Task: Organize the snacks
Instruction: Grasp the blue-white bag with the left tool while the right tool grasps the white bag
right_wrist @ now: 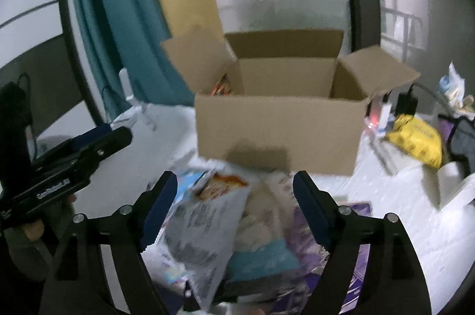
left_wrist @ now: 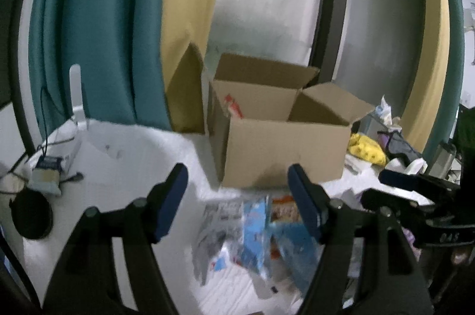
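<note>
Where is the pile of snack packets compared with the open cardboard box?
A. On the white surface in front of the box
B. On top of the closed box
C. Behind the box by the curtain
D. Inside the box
A: the snack packets lie heaped on the white surface in front of the cardboard box, whose flaps stand open.

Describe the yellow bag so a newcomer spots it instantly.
Start at the open cardboard box on the white table. Look right of it, past its right flap: the yellow bag lies crumpled there. It is the only bright yellow thing; the snack packets in front of the box are grey, blue and purple.
</note>
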A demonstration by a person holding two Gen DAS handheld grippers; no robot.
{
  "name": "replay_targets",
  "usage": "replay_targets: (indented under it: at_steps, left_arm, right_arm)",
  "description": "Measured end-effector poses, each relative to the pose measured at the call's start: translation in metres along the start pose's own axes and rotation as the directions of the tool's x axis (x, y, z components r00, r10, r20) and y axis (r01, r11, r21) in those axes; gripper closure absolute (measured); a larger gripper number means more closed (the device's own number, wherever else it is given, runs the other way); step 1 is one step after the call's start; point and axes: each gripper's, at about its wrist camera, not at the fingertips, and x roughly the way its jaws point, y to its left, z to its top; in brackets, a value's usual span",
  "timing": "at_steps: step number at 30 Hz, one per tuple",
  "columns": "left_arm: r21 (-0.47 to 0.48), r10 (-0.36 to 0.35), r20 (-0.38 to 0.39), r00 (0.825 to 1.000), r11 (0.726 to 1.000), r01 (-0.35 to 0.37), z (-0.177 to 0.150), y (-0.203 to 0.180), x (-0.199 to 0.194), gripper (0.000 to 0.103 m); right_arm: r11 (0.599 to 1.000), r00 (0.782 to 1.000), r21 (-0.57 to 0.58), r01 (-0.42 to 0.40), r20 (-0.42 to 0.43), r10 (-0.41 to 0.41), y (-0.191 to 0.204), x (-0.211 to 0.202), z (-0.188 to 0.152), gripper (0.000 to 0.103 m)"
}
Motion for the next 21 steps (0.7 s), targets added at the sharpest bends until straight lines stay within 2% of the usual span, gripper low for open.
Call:
replay_targets:
  at_steps: [10,16,17,18,21]
  left_arm:
    - [-0.015,0.018,-0.106,0.994,1.0,-0.02,-0.03,0.013,0.018,0.03]
    - [-0.007,0.0,-0.174,0.985,1.0,-0.001,-0.04,0.009,0.037,0.02]
    - [-0.001,-0.002,-0.187,0.982,1.0,0.002,-0.042,0.007,0.041,0.019]
    - [0.003,0.0,-0.198,0.98,1.0,0.001,-0.044,0.006,0.045,0.019]
    - [0.005,0.003,-0.221,0.975,1.0,-0.002,-0.047,0.006,0.053,0.019]
  right_arm:
    - [0.999,0.992,0.003,-0.039,-0.12,0.039,0.017,0.03,-0.03,0.019]
    - [0.996,0.984,0.004,-0.084,-0.154,0.084,0.017,0.037,-0.034,0.019]
    - [0.995,0.983,0.008,-0.1,-0.154,0.1,0.015,0.036,-0.034,0.028]
    - [0.992,0.981,0.012,-0.126,-0.148,0.126,0.015,0.034,-0.033,0.046]
    - [0.993,0.984,-0.011,-0.117,-0.137,0.115,0.015,0.03,-0.031,0.048]
